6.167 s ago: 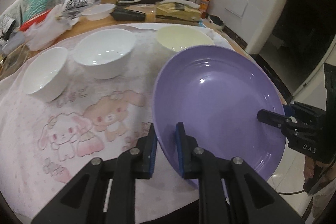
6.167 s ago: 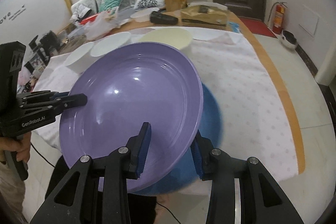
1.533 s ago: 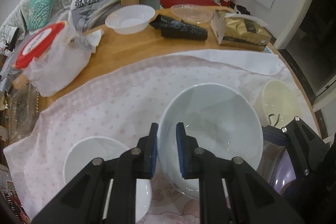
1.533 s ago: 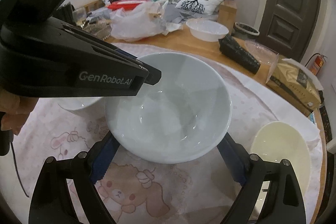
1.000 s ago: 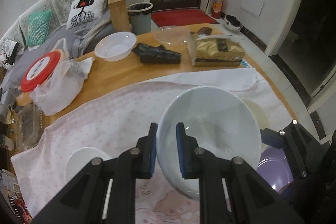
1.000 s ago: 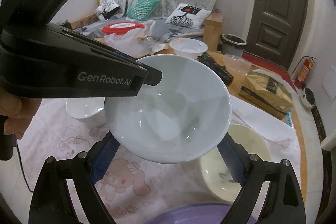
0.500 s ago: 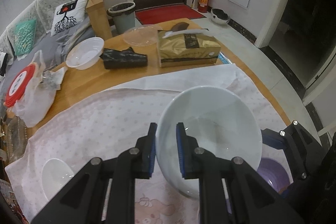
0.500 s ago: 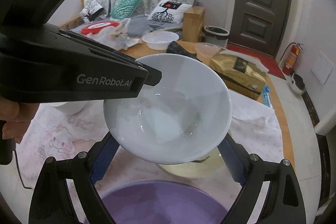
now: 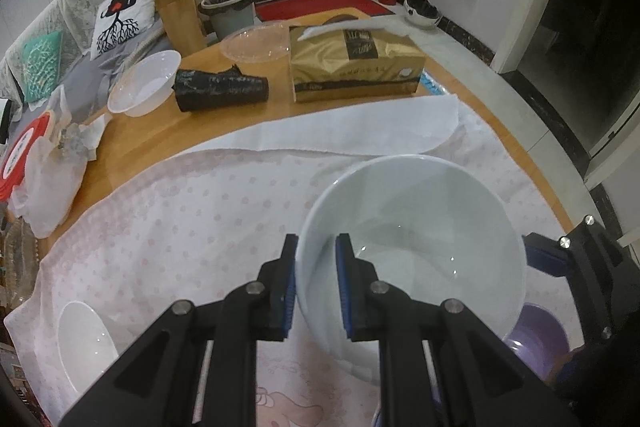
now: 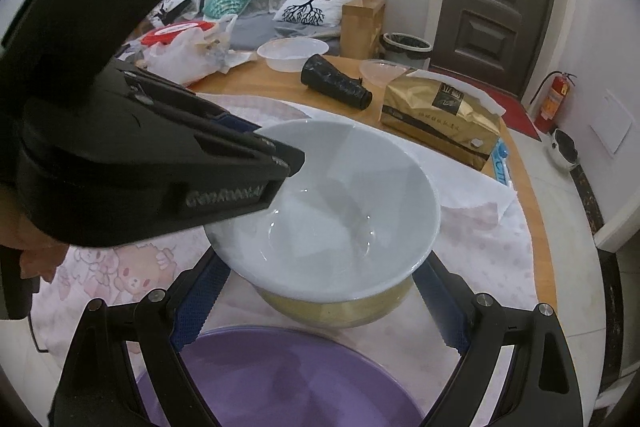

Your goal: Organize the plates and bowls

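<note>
The left gripper point(image 9: 316, 283) is clamped on the near rim of the large white bowl point(image 9: 412, 243), one finger inside and one outside, while the right gripper point(image 10: 320, 303) is spread wide with its fingers flanking the bowl's lower wall, apparently steadying it. The bowl is held directly over the cream bowl point(image 10: 340, 311), seemingly seated in it or nearly so, presumably so that the bowls nest. The purple plate point(image 10: 280, 379) lies nearest on the worktop's point(image 9: 168, 131) cloth, and a small white bowl point(image 9: 84, 339) sits well apart.
</note>
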`<state>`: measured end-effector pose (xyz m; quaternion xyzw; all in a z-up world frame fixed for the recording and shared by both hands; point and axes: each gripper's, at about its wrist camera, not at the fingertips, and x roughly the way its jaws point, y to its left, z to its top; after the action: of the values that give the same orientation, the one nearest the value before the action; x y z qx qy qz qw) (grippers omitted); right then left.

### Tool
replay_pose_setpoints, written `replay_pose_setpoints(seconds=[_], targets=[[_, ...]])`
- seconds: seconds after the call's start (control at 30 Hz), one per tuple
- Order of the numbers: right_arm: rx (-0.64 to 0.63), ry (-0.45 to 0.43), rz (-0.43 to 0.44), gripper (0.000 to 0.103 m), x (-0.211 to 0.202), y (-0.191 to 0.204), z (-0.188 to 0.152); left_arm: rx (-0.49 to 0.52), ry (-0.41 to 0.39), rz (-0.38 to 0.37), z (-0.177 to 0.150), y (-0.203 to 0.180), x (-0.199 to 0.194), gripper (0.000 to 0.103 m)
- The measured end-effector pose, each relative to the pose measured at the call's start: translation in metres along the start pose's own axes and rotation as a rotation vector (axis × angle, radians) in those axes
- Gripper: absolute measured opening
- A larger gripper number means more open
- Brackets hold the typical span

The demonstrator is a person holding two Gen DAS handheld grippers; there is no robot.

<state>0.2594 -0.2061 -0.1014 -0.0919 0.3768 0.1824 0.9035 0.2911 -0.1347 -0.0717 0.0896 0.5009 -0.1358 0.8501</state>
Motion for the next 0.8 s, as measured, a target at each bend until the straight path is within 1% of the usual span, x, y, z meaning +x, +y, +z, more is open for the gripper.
replay_pose_setpoints(seconds=[0.33, 0.8], targets=[[0.014, 0.042, -0.010, 0.090, 0.011, -0.004, -0.003, 0.002, 0.019, -0.012, -0.003, -0.001, 0.012, 0.014], [-0.004, 0.058, -0.024, 0.091, 0.011, -0.002, -0.006, 0.017, 0.034, 0.000, -0.008, -0.006, 0.021, 0.014]])
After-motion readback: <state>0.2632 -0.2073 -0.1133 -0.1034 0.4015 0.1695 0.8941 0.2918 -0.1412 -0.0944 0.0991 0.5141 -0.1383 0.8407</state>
